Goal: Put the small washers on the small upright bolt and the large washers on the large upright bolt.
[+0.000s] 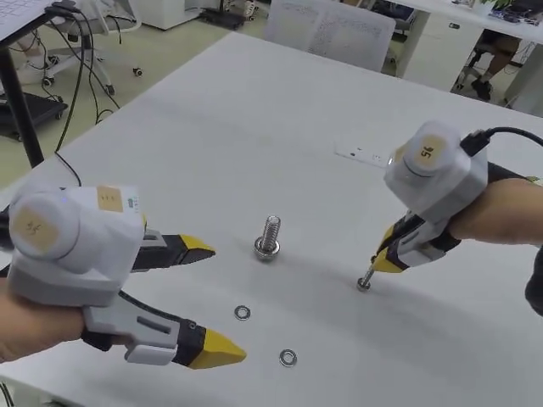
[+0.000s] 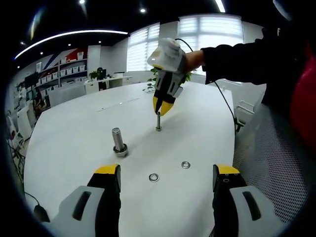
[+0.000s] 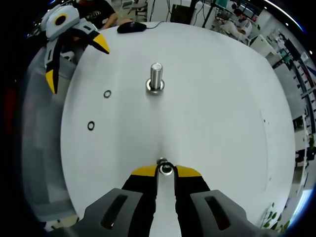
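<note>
**A:** Where are the loose washers?

**B:** Two lie flat toward the near edge of the table (image 1: 254, 127): one washer (image 1: 243, 313) and a second washer (image 1: 288, 358). Both are just ahead of the left gripper (image 1: 206, 297), whose jaws stand wide apart with nothing between them.

**A:** How will they handle?

**B:** Light, stiff, thin and slick, I'd judge, so on that smooth top they may skate. Best to nip one across its rim with the tips low on either side, leaving the hole free.

**A:** And the bolts?

**B:** The large bolt (image 1: 268, 236) stands near the table's middle. The small bolt (image 1: 364, 282) stands to its right, well apart. The right gripper (image 1: 384, 262) has its jaws drawn close on the small bolt's top. A ring shows between the tips, but I cannot tell whether it is a washer or the bolt's end.
</note>
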`<state>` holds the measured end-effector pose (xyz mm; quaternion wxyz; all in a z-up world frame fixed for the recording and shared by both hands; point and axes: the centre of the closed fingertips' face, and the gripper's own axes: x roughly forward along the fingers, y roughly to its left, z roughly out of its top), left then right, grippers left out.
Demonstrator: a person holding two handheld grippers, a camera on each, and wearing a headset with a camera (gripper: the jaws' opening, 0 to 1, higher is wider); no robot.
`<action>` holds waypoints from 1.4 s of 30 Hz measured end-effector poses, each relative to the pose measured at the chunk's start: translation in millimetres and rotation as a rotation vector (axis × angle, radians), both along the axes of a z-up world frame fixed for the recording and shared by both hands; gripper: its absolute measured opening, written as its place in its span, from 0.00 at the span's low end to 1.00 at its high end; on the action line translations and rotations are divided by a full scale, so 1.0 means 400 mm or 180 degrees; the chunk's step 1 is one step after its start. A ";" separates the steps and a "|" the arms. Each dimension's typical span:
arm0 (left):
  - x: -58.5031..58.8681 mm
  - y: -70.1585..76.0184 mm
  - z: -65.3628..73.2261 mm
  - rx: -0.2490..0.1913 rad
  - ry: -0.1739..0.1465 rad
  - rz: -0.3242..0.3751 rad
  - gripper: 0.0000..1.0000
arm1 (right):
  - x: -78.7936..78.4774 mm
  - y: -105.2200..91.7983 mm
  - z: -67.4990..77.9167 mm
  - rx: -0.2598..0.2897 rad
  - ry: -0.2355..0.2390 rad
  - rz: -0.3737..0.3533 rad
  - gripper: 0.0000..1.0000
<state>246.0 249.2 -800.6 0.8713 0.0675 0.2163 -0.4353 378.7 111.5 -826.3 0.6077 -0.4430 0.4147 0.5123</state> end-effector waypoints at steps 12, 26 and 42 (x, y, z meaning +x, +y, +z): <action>-0.001 0.001 -0.002 0.0012 0.0011 0.0010 0.76 | -0.001 0.000 -0.049 -0.0046 0.0093 -0.0025 0.14; 0.000 0.003 -0.003 0.0020 0.0022 0.0020 0.76 | -0.005 0.007 -0.090 -0.0096 0.0122 -0.0020 0.14; 0.002 0.005 -0.008 0.0020 0.0041 0.0019 0.76 | -0.008 0.011 -0.106 -0.0105 0.0150 -0.0010 0.14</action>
